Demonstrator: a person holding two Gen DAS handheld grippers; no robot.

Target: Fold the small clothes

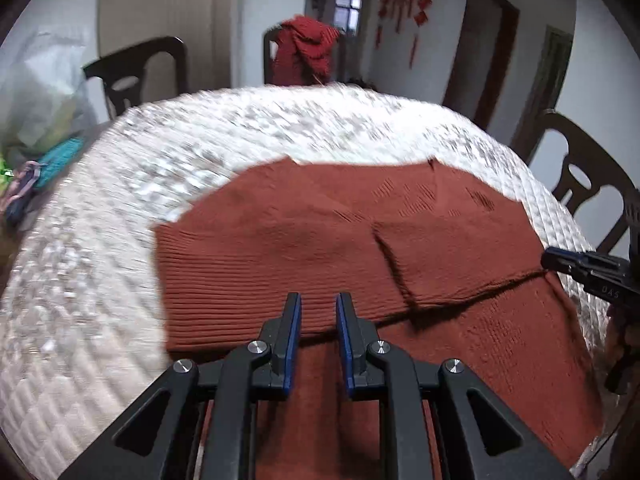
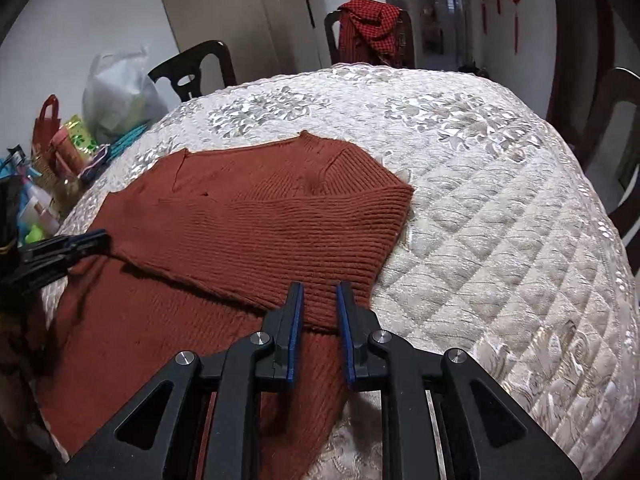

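A rust-brown knitted sweater lies on the quilted tablecloth, its upper half folded down over the lower half. It also shows in the right wrist view. My left gripper is open and empty, hovering just above the folded ribbed edge. My right gripper is open and empty above the fold's edge on the sweater's right side. The right gripper's fingers show at the right edge of the left wrist view. The left gripper's fingers show at the left of the right wrist view.
The round table has a white quilted cloth. Dark chairs stand around it; one holds a red garment. A plastic bag, bottles and small items crowd the table's left edge.
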